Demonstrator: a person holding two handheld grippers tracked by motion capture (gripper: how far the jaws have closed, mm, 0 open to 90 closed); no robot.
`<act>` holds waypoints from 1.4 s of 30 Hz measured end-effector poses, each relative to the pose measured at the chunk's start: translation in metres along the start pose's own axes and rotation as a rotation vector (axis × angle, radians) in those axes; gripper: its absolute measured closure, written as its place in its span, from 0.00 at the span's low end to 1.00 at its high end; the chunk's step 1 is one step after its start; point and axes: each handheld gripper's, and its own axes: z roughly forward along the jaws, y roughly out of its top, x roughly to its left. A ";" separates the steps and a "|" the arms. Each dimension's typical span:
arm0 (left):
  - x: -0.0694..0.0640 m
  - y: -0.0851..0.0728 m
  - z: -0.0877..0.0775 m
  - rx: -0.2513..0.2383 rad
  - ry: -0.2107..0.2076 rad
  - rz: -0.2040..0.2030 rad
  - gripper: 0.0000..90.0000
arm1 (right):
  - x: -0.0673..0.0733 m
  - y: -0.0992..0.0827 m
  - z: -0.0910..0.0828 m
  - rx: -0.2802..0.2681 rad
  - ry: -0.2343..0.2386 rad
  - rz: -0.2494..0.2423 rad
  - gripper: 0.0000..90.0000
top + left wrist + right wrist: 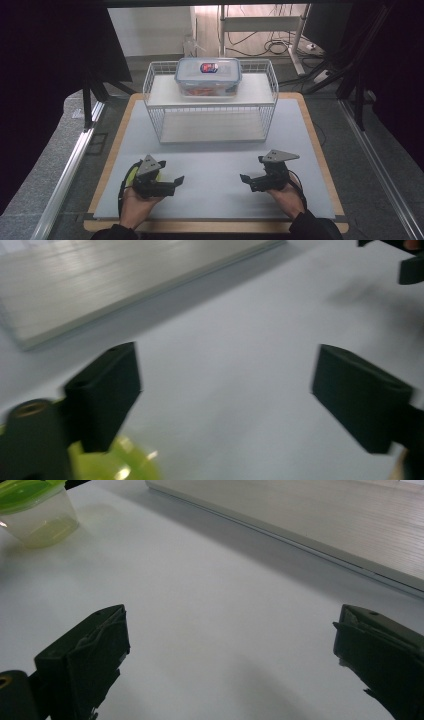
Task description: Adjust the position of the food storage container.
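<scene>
The green-lidded tub (pixel 37 510) sits on the mat (pixel 215 165) just beside the left gripper (pixel 175 182), both grippers gaping and empty (right gripper (pixel 247 180) well apart from the tub); light, slick, best pinched across its walls.

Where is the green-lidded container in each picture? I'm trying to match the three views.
High view: green-lidded container at lower left, mostly hidden under the left claw.
Left gripper view: a blurred yellow-green patch at the bottom edge, beside the near jaw.
Right gripper view: top left corner, standing on the mat.
Shared landmark: the wire rack's bottom shelf.
</scene>
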 end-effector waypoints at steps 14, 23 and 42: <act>0.058 -0.028 -0.058 -0.047 0.208 -0.145 1.00 | 0.001 -0.003 0.005 0.036 -0.004 -0.021 0.03; 0.071 -0.056 -0.076 -0.013 0.304 -0.237 0.99 | 0.003 -0.004 0.007 0.048 -0.008 -0.018 0.03; 0.064 -0.069 -0.067 0.115 0.342 -0.253 0.98 | 0.006 -0.005 0.011 0.071 -0.009 -0.035 0.03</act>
